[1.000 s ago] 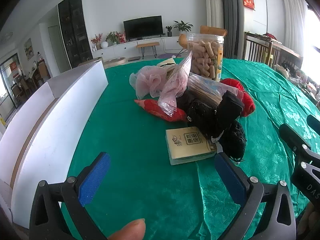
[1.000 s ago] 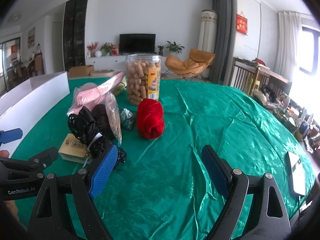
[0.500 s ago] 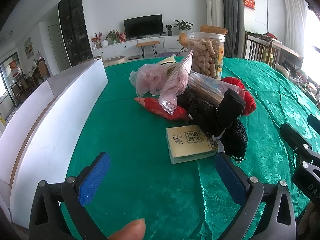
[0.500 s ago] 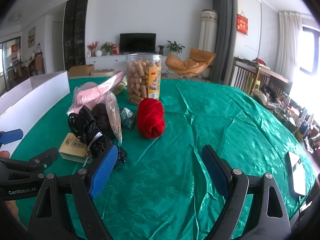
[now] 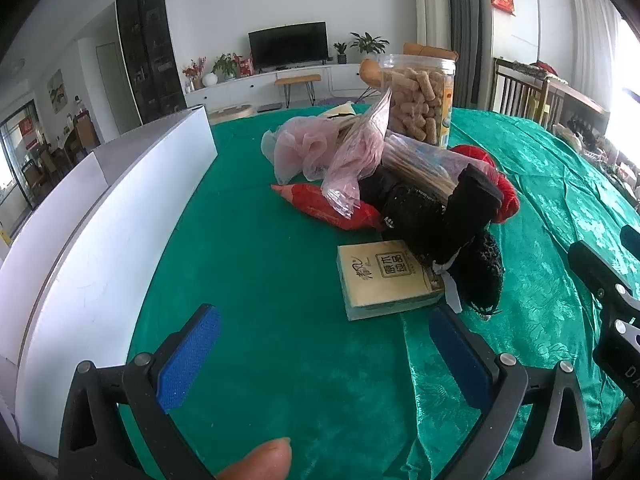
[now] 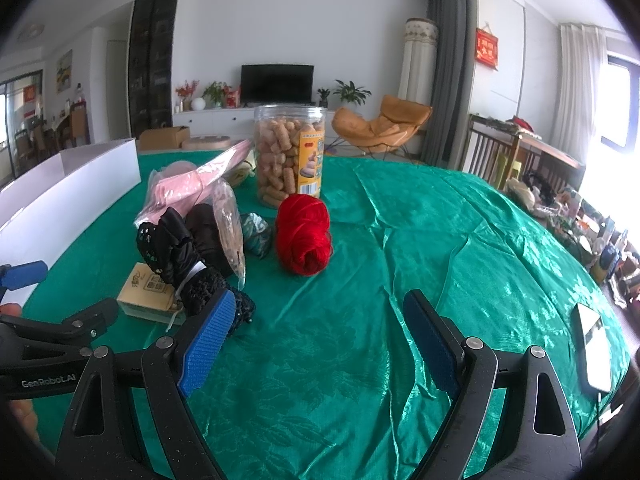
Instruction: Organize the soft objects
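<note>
Jaws wide and empty on both my left gripper and right gripper, soft pile just ahead, so grabbing the black gloves could snag the plastic bag and drag the tissue pack along.

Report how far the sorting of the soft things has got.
Done: nothing visible; the white box shows no items inside from these views. In hand: nothing; the left gripper and right gripper hover with jaws open and empty. Left: the whole pile, with the red yarn, black cloth and pink bag beside the jar and the flat pack.
</note>
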`<state>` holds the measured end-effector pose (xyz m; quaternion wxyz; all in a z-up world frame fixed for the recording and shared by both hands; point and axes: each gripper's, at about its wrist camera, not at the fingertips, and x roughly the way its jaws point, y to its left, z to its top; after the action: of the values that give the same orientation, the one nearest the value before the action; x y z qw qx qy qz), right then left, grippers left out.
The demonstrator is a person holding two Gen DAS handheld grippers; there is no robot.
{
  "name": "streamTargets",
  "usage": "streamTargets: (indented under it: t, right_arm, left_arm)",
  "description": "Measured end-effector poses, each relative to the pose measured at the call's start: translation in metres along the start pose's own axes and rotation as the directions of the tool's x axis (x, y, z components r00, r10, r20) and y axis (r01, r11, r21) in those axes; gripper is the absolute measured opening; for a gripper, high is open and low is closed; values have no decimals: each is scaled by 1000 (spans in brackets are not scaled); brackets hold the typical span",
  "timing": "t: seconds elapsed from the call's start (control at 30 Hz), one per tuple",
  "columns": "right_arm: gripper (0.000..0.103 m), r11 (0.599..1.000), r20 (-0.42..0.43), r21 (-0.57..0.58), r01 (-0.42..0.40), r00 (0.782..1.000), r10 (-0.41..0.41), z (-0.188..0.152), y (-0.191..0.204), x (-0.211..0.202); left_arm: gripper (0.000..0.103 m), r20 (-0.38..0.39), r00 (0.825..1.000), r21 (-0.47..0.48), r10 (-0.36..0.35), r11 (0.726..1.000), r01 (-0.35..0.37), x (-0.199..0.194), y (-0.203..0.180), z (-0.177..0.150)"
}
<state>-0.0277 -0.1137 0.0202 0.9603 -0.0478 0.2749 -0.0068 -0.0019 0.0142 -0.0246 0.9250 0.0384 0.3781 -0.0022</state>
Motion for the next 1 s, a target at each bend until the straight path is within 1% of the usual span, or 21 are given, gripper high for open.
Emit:
streamTargets:
  t: [0.17,0.23,0.33,0.5,0.6,0.73,0.77,0.8,0.83,0.87,0.93,1.0]
  right_arm:
    - [88,1000,-16,-9,-9,1000,8,-2,3,5]
    - [88,1000,-26,-11,-17,1000,16,-2,4,7]
    - [88,1000,-41,-10,-29,999,29,-3,4,10]
    - [88,999,-56,-10,-40,998,39,-4,6,13]
    - [88,997,-95,-20,-80,992,78,-7,11,20]
    - [88,983,-209,-40,-182,963,170,-15,25,40]
    - [88,978,-243,-42,-206,951,190,-17,29,48]
    - [88,971,-282,-35,-237,935,218,-18,32,57]
    - [88,966,-308,-22,-258,921,239,-18,34,64]
    - [88,963,-323,-4,-269,912,253,-18,33,69]
    - [88,963,-324,42,-265,908,264,-15,29,79]
    - [88,965,-312,108,-240,913,262,-9,19,87]
  left_arm:
    - [103,-29,1000,-1,5,1000,-5,8,3,-2]
    - [103,-66,998,-6,2,1000,-3,16,7,-5]
    - [103,-112,993,-27,-23,999,20,25,15,-10]
    - [103,-134,990,-40,-48,998,43,32,26,-17]
    - [103,-147,987,-22,-62,998,59,35,25,-21]
    - [103,-180,981,18,-76,997,80,47,24,-23]
    - [103,-189,979,27,-77,996,84,50,24,-24]
    - [103,-186,978,20,-89,995,95,50,25,-24]
    - [103,-195,976,15,-97,995,101,52,27,-24]
    - [103,-199,974,12,-105,994,110,53,28,-23]
    - [103,-202,973,15,-115,993,120,56,28,-22]
    - [103,-203,972,23,-118,992,125,58,27,-20]
